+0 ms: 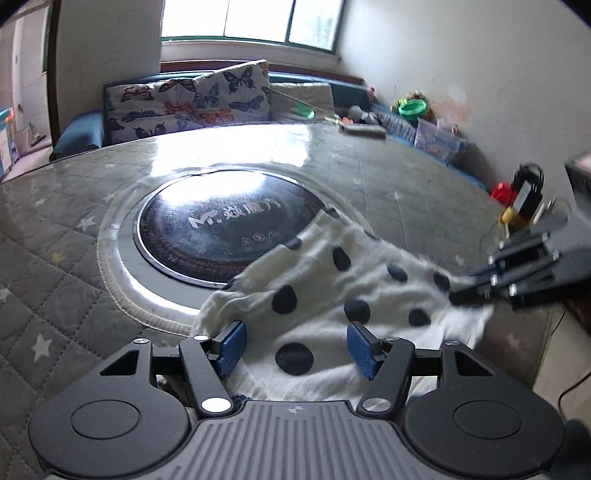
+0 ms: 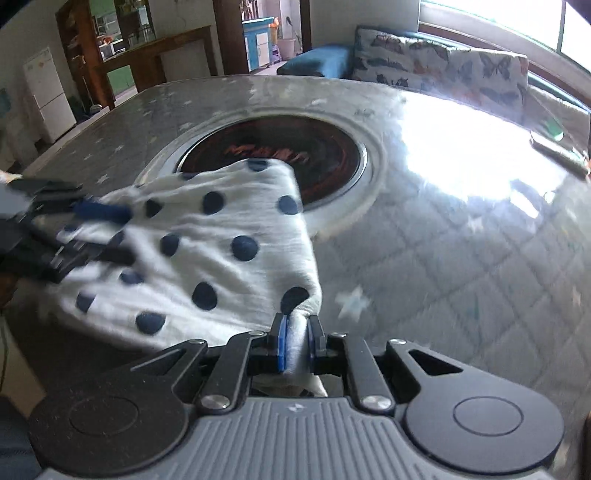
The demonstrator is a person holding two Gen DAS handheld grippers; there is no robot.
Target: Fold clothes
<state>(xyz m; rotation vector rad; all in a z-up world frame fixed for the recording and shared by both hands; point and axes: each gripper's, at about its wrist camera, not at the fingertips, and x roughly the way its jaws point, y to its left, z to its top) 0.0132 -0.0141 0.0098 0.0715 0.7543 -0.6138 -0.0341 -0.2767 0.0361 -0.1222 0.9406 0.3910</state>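
The right gripper (image 2: 297, 341) is pinching a bunched corner of the white, navy-dotted cloth garment (image 2: 207, 251) lying on the quilted grey table (image 2: 443, 258); the left gripper (image 1: 295, 345) is hovering open-jawed over its edge, seemingly mid-fold and needing to clamp next

Bright window (image 1: 255, 20) daylight, glare on glossy table (image 1: 236, 151), fisheye edges, motion blur

Bare tabletop (image 2: 461, 258) right — garment (image 2: 221, 240) left
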